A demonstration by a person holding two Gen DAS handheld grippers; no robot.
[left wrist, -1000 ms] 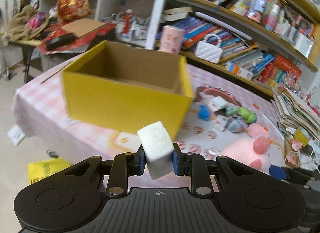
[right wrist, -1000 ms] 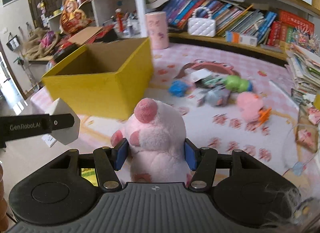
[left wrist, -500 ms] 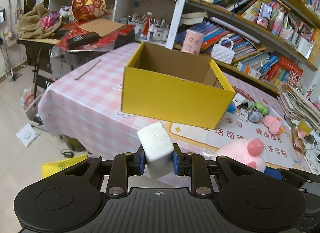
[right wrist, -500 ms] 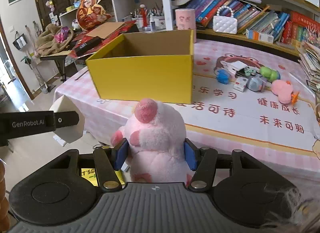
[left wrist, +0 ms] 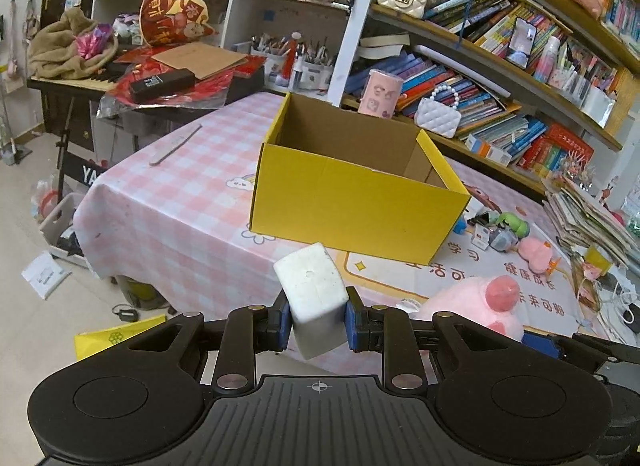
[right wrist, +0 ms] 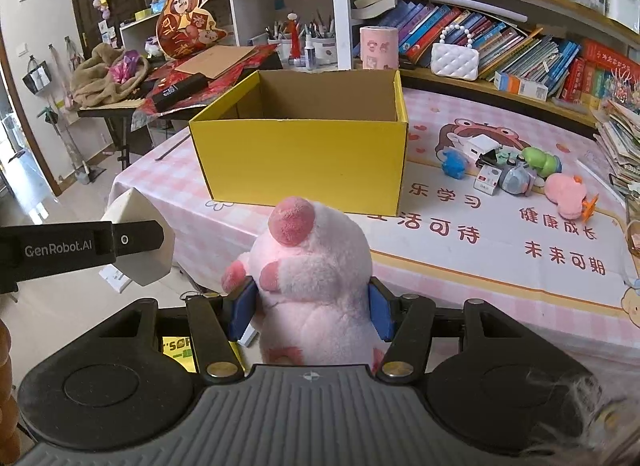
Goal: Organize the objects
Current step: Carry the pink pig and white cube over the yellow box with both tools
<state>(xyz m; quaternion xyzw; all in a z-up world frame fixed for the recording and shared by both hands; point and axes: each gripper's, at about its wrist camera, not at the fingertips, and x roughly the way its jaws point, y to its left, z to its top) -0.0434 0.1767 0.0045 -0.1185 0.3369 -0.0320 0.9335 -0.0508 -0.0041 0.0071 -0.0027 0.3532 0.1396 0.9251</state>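
Both grippers now pulled back from yellow box [left wrist: 356,201], off table edge. Left gripper [left wrist: 316,320] pinches white block [left wrist: 314,298]; right gripper [right wrist: 312,308] pinches pink plush [right wrist: 316,278]. Nothing dropped in yet.

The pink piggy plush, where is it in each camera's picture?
Left wrist view: the pink plush pig sits low on the right, partly hidden behind the left tongs.
Right wrist view: it fills the lower middle, squeezed between the right tongs.
Shared landmark: the open yellow box on the table, beyond the pig.
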